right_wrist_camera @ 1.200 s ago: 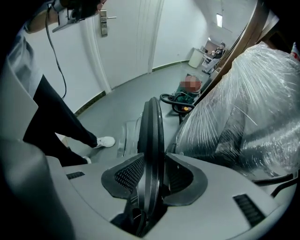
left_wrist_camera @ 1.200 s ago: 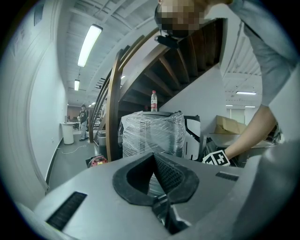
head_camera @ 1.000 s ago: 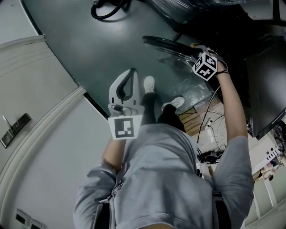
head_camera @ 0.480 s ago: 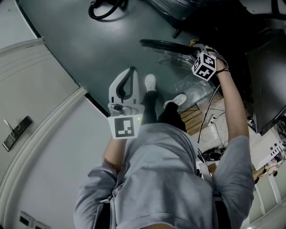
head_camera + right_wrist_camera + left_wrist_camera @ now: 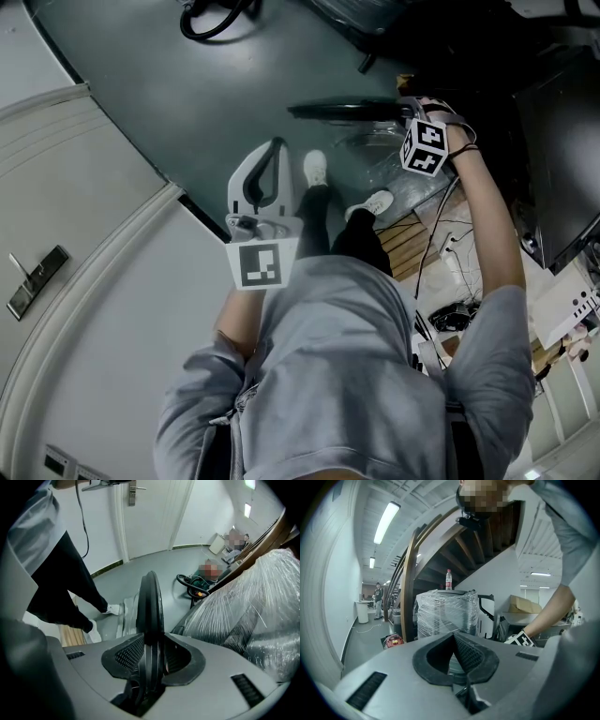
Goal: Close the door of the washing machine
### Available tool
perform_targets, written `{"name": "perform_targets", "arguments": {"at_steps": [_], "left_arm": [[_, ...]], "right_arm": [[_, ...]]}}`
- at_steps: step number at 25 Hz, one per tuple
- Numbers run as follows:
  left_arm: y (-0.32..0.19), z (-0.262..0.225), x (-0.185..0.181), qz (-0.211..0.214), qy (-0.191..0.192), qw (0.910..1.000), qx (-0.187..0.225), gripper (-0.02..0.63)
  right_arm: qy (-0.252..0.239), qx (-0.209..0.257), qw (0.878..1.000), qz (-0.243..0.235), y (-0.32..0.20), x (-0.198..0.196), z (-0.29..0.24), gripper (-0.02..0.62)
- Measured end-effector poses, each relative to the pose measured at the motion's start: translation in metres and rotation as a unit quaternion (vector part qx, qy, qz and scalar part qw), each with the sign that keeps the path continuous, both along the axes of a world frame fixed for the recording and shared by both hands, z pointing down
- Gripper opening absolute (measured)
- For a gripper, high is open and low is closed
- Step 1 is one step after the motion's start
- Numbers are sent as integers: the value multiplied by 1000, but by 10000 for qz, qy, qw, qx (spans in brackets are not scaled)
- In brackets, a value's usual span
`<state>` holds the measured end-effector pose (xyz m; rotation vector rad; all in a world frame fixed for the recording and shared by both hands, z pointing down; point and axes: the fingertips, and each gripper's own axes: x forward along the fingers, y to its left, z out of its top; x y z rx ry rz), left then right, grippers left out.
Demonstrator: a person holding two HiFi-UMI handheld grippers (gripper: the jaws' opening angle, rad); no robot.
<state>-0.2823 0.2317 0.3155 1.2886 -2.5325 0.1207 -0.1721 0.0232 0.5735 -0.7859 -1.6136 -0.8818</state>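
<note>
The washing machine door is a dark round frame with a clear glass bowl, seen almost edge-on in the head view. My right gripper points down and is shut on the door's rim, which stands upright between the meshed pads. The left gripper is held level in front of the person's body, well left of the door. Its jaws meet at the tips with nothing between them. The machine's body is lost in the dark at the upper right.
A plastic-wrapped bulk lies just right of the door. The person's white shoes stand on the grey-green floor beside a wooden pallet and loose cables. A white room door with a handle is at the left, a black hose coil at the top.
The washing machine door has swung with my right gripper, which moved up the picture; its rim now lies nearly level and thinner in the head view. The left gripper has stayed put.
</note>
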Motion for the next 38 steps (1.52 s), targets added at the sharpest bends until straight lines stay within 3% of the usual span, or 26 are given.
{"name": "perform_targets", "arguments": {"at_steps": [8, 14, 26, 38], "left_arm": [[-7, 1, 17, 194, 7, 9998, 21, -2], [-18, 0, 35, 445, 23, 9990, 41, -2], [-37, -4, 62, 824, -24, 9966, 29, -2], [-48, -6, 82, 1109, -40, 9938, 33, -2]], "right_arm": [[-142, 159, 9995, -226, 13, 24, -1, 118], [-267, 163, 9994, -141, 20, 43, -3, 118], [-408, 135, 9989, 207, 27, 82, -8, 121], [-143, -468, 9942, 961, 34, 114, -13, 166]]}}
